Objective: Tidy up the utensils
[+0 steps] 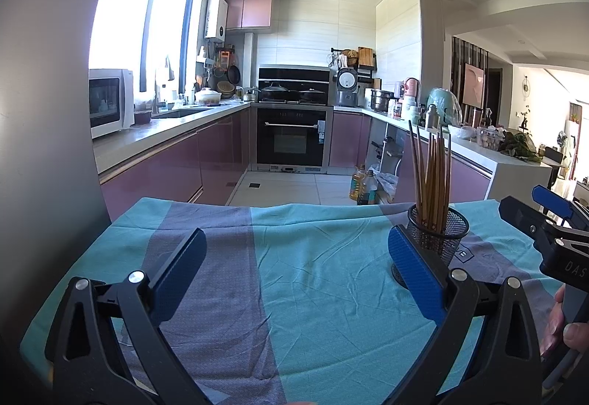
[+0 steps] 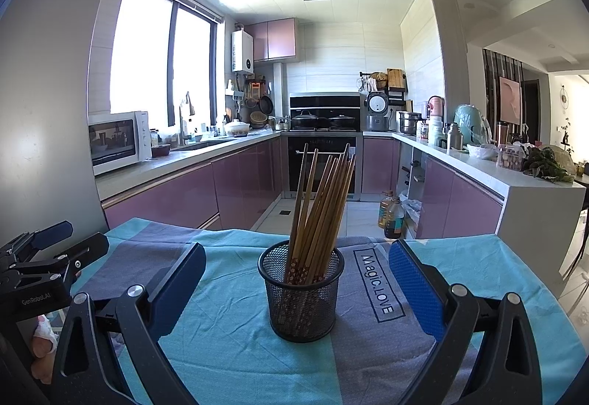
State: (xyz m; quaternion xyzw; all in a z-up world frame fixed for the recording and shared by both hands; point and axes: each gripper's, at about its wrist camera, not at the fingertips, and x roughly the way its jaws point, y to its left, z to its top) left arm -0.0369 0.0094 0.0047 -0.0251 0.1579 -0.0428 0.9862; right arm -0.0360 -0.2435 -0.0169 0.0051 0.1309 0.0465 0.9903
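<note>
Both grippers hover low over the worktop, jaws spread wide and empty: the left gripper [image 1: 296, 268] above bare striped cloth [image 1: 302, 294], the right gripper [image 2: 297, 285] framing the black mesh holder [image 2: 301, 298] without touching it. Wooden chopsticks [image 2: 320, 199] stand bundled in that holder, leaning right, beside the cloth's "Magic.LOVE" label [image 2: 376, 284].

The worktop [image 2: 478, 257] is covered by a blue and grey striped cloth [image 2: 228, 338]. A black mesh cup [image 2: 302, 298] stands on the cloth, just beside the printed words [image 2: 377, 285].
</note>
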